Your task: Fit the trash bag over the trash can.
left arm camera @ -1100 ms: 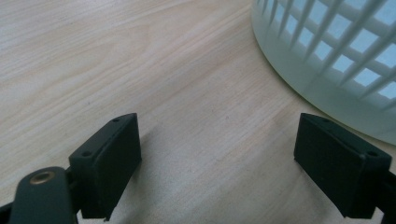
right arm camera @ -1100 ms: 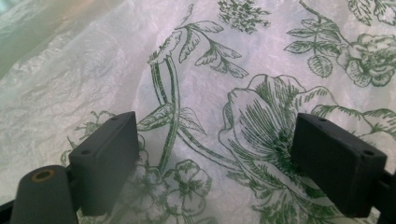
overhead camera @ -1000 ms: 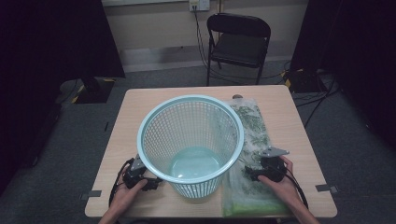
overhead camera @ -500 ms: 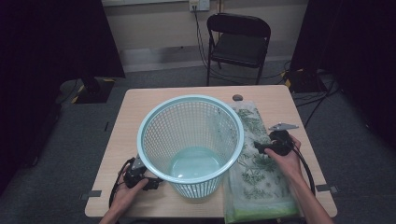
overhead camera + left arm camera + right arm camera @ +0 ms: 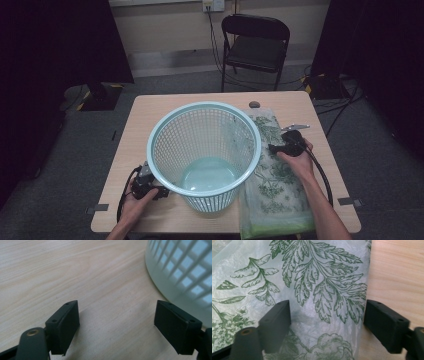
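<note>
right gripper (image 5: 272,148) over leaf-print bag (image 5: 277,200), beside basket (image 5: 205,150)

A pale basket (image 5: 205,155) stands mid-counter (image 5: 150,112). Right of it lies a leaf-print bag (image 5: 275,185) under the right gripper (image 5: 272,148); the left gripper (image 5: 159,192) sits at its near-left.

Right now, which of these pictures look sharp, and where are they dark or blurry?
High view: the table is evenly lit, the room around it falls into near black. Left gripper view: wood grain is crisp, the basket wall beside it soft and out of focus. Right gripper view: the fern print on the plastic bag is sharp, while the near black tongs are slightly blurred.
</note>
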